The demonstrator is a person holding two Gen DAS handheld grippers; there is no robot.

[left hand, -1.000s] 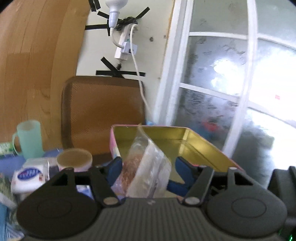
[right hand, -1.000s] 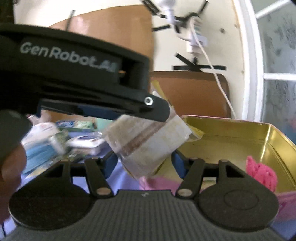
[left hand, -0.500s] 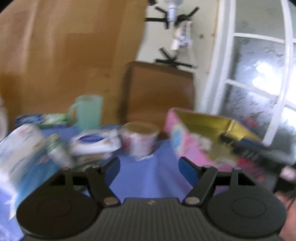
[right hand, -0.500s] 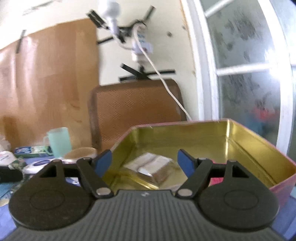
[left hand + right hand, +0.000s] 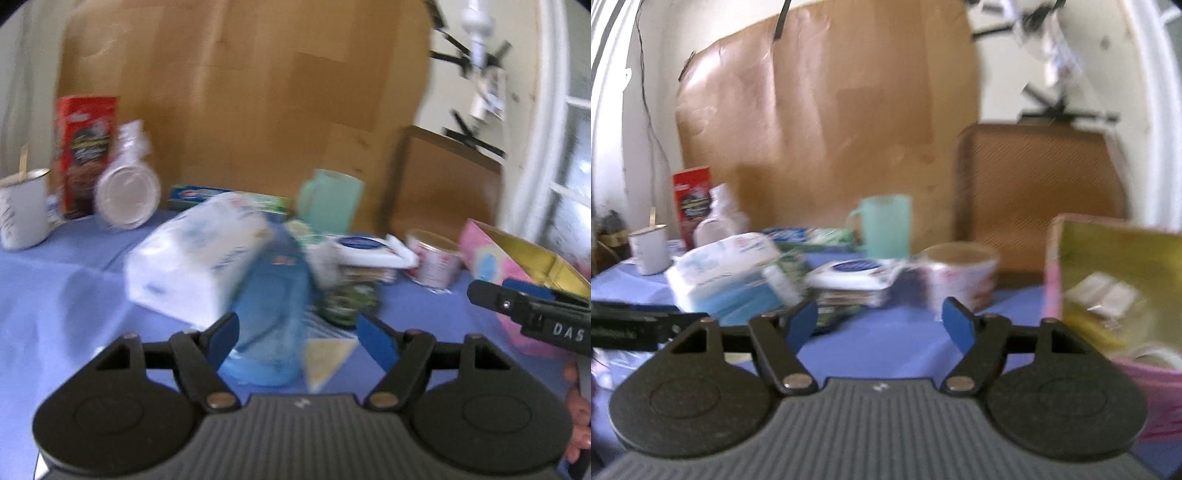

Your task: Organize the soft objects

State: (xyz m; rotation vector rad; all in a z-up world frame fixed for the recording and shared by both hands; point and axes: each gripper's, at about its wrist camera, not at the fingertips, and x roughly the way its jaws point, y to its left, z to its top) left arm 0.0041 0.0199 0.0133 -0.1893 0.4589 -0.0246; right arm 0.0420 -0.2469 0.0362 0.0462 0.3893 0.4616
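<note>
My left gripper hovers low over the blue cloth, jaws opening, its pads touching nothing. Beyond the pads a blue translucent pack lies on the table, with a white tissue pack to its left. A wet-wipes pack sits behind. My right gripper is open with its jaws closing and nothing between them. To its right stands the pink tin with a gold inside. A clear bag of pale soft material lies in it. The views are motion-blurred.
A green mug, a toothpaste box, a paper tub, a red box and a white enamel mug stand around the pile. A brown chair back rises behind the table.
The left gripper let go of the clear bag over the tin and swung left and down to the pile. The right gripper turned left, away from the tin.
</note>
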